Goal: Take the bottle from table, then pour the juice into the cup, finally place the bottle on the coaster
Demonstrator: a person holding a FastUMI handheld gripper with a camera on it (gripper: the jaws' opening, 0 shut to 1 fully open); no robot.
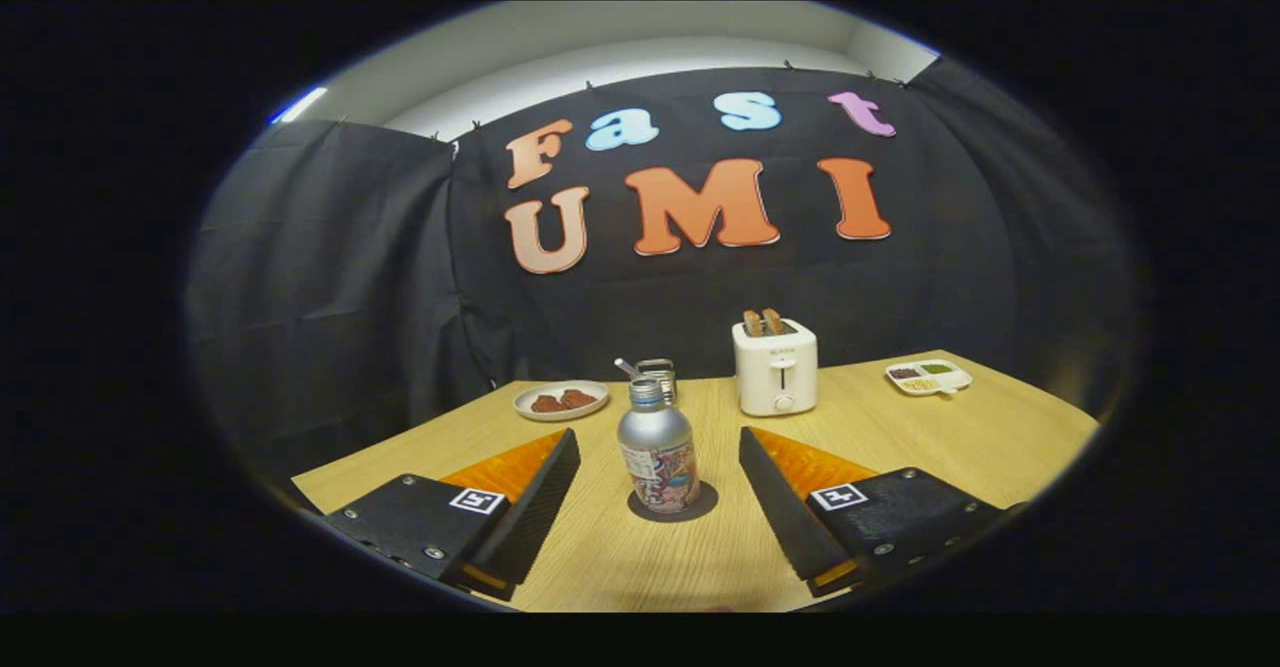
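A: Tongs (660,492) spread wide, gripping nothing; the bottle (657,457) stands upright between them on the coaster (708,500), mid-table (950,437).
B: Looks placed. Withdraw straight back, fingers (545,492) wide, without nudging it.

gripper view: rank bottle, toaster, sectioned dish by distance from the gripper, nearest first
1. Bottle: upright on the dark coaster, between the fingers of the open gripper.
2. Toaster: beyond the fingers, behind the bottle to the right.
3. Sectioned dish: farthest, right of the toaster near the table's far corner.
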